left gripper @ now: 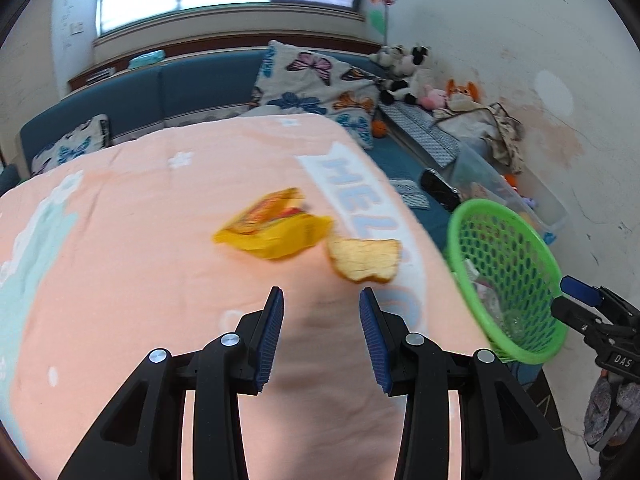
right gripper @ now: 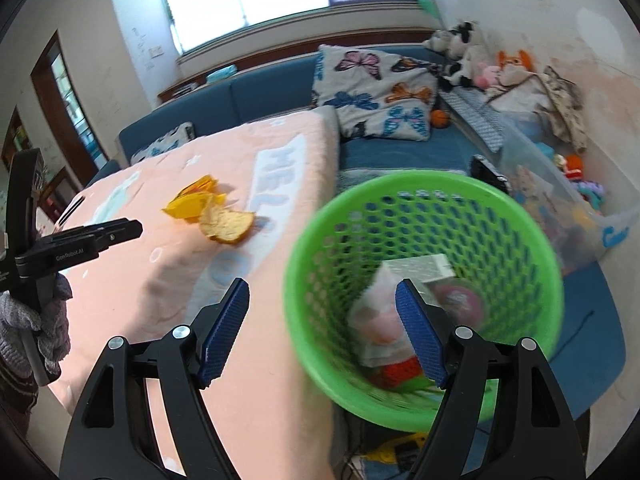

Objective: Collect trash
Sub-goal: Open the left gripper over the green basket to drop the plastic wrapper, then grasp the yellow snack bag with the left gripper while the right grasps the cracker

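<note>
A crumpled yellow snack wrapper and a piece of bread lie on the pink blanket-covered table. My left gripper is open and empty, just short of the bread. The wrapper and bread also show in the right wrist view. A green mesh basket holding several pieces of trash sits off the table's right edge, also in the left wrist view. My right gripper is open, and the basket's near rim lies between its fingers; contact is unclear.
A blue sofa with butterfly cushions and stuffed toys runs behind and to the right. A clear plastic bin of toys stands beyond the basket. The left gripper's body reaches over the table's left part.
</note>
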{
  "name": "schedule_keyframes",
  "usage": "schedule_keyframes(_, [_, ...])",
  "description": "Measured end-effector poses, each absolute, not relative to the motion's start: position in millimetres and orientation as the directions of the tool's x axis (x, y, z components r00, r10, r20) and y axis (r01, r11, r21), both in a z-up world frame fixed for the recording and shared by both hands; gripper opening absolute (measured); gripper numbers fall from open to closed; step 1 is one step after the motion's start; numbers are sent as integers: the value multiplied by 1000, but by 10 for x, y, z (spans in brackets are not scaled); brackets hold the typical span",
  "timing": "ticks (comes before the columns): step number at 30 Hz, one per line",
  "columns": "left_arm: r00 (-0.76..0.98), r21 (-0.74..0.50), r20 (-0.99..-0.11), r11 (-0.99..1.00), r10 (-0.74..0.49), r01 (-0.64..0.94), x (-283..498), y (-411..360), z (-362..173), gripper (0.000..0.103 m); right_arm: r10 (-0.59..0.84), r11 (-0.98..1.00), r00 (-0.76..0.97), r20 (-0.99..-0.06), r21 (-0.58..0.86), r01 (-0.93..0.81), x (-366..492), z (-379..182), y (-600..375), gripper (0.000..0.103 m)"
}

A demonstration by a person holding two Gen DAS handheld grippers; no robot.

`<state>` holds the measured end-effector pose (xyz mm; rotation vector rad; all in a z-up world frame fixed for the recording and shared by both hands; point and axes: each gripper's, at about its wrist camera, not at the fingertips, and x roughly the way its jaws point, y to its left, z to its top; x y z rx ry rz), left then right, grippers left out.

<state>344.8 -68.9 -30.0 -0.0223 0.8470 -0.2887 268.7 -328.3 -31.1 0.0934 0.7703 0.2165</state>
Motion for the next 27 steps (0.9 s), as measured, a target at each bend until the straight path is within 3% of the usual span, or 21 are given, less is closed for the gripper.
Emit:
schedule_keyframes(11, [644,-130,-735,976,-212,173,3470,-237,-298,39,287,953,636,-717,147,-264,3184,-500,-2579,84])
schedule_keyframes(27, [628,-170,-753,980,-199,107,3667,243,-495,39,200,970,562,-803,82,-228,4031,-1024,-1908,85])
